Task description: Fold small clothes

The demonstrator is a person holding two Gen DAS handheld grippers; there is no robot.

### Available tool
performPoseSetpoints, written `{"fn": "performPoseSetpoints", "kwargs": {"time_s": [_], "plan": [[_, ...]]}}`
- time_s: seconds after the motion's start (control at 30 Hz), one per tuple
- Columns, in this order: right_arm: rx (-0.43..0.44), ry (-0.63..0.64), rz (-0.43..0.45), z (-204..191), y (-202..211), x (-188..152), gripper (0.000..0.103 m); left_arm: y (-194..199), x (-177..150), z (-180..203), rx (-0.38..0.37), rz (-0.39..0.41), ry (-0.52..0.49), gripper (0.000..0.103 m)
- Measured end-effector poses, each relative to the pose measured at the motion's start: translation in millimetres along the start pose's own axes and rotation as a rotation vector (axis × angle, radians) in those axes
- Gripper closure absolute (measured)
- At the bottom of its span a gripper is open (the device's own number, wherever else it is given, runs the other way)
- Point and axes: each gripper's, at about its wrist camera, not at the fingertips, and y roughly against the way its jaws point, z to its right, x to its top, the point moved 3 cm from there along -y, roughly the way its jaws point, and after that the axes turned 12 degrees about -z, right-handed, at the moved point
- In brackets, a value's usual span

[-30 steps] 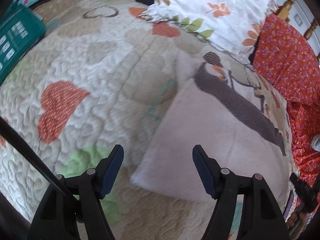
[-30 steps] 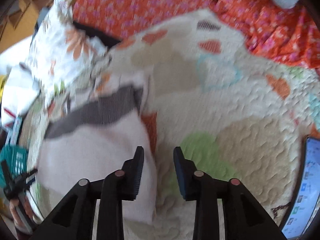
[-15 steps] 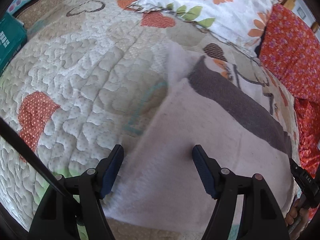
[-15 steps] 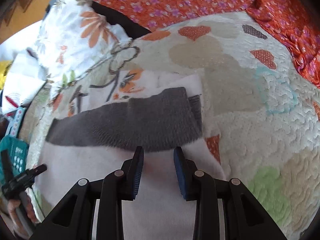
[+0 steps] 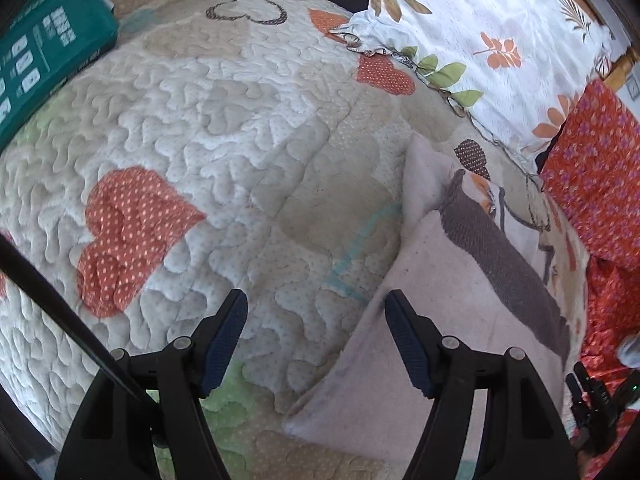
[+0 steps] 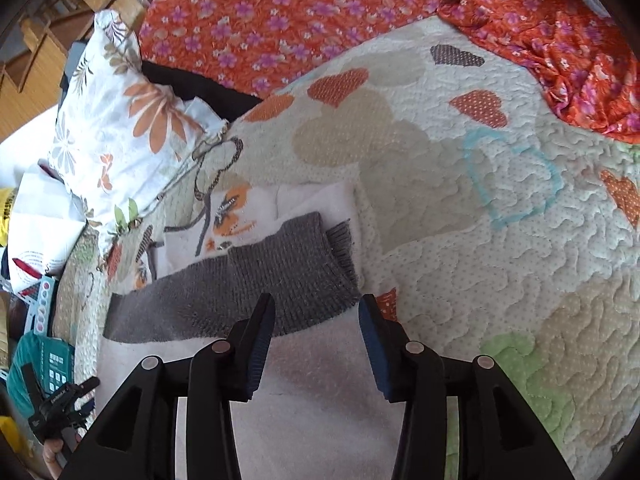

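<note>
One small garment (image 6: 256,280), pale pink-white with a grey knitted band, lies folded flat on the quilted bedspread (image 5: 224,128), near the floral pillow (image 5: 480,32).

The right wrist view shows the grey band running across the garment, a white panel with an orange and grey print behind it, and what looks like a short grey fringe at the band's right end, though the edge there is too small to be sure. The left wrist view shows none of that print clearly; it gives instead the garment's (image 5: 436,320) long left edge and near corner lying on the quilt, with the grey band seen as a slanted stripe.

The left tool (image 5: 316,328) hangs with its jaws wide apart and nothing between them: one fingertip is over bare quilt, the other over the garment's left edge. The right tool (image 6: 316,324) is above the pale part of the garment, just short of the grey band, jaws moderately apart and holding nothing.

Only the left view shows the teal box (image 5: 44,52) clearly, at the far left of the bed. The orange flowered cloth (image 6: 304,12) fills the top of the right view, with a second bunched piece at the upper right. Each view catches the other tool at its lower edge.

Counted: one garment, one pillow, two tools.
</note>
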Motion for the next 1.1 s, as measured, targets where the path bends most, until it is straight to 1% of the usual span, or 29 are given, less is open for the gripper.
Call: {"fn": "performPoseSetpoints", "kwargs": {"time_s": [0.13, 0.23, 0.33, 0.43, 0.5, 0.57, 0.6, 0.63, 0.67, 0.7, 0.73, 0.77, 0.8, 0.83, 0.87, 0.9, 0.97, 1.07, 1.1], "plan": [[0.009, 0.004, 0.018, -6.5, 4.9, -3.7, 0.053, -2.7, -5.1, 3.9, -0.015, -0.013, -0.006, 0.033], [-0.008, 0.032, 0.029, -14.0, 3.8, -8.2, 0.051, -3.5, -3.5, 15.5, -0.014, -0.004, -0.041, 0.033], [-0.017, 0.047, 0.011, -18.6, -0.9, -11.6, 0.051, 1.7, 9.7, 37.9, -0.012, 0.047, -0.097, 0.033], [0.006, 0.051, -0.006, -22.6, -2.8, -14.3, 0.051, 2.4, 30.6, 73.0, 0.006, 0.088, -0.205, 0.033], [0.004, 0.066, -0.010, -25.4, -2.6, -17.2, 0.051, -0.1, 46.4, 96.1, 0.004, 0.141, -0.267, 0.033], [0.003, 0.077, -0.020, -26.4, -3.1, -20.3, 0.051, -9.6, 58.7, 110.1, -0.005, 0.162, -0.295, 0.033], [0.007, 0.079, -0.028, -26.4, -3.6, -21.5, 0.051, -16.0, 61.7, 114.7, -0.012, 0.152, -0.305, 0.035], [0.009, 0.082, -0.036, -26.0, -4.2, -22.2, 0.051, -26.6, 64.4, 119.1, -0.014, 0.123, -0.320, 0.041], [0.007, 0.084, -0.042, -24.9, -4.8, -22.3, 0.051, -40.7, 65.7, 123.0, 0.005, 0.076, -0.341, 0.047], [0.008, 0.081, -0.045, -23.3, -5.0, -22.0, 0.051, -50.4, 65.1, 124.5, 0.038, 0.043, -0.354, 0.063], [0.013, 0.075, -0.048, -20.7, -5.3, -21.3, 0.051, -59.1, 65.3, 125.4, 0.087, 0.024, -0.366, 0.078], [0.017, 0.070, -0.052, -18.9, -5.5, -20.8, 0.051, -60.9, 65.6, 125.3, 0.122, 0.037, -0.373, 0.082], [0.023, 0.065, -0.055, -17.7, -5.3, -21.2, 0.051, -57.9, 67.6, 124.9, 0.115, 0.052, -0.364, 0.091], [0.032, 0.061, -0.062, -15.7, -5.8, -20.1, 0.051, -53.1, 70.9, 122.7, 0.102, 0.060, -0.339, 0.097], [0.035, 0.058, -0.066, -14.7, -5.9, -19.9, 0.051, -47.4, 74.0, 119.1, 0.092, 0.077, -0.311, 0.097], [0.039, 0.054, -0.070, -13.5, -6.2, -19.5, 0.051, -41.3, 77.7, 113.8, 0.108, 0.110, -0.278, 0.099], [0.053, 0.048, -0.082, -11.9, -6.5, -19.0, 0.051, -39.1, 82.4, 105.4, 0.128, 0.129, -0.233, 0.099], [0.066, 0.053, -0.087, -14.6, -5.3, -20.5, 0.051, -46.6, 84.6, 95.7, 0.124, 0.103, -0.178, 0.098], [0.065, 0.060, -0.086, -16.3, -4.6, -21.1, 0.051, -49.3, 84.0, 91.8, 0.125, 0.097, -0.169, 0.096]]}}
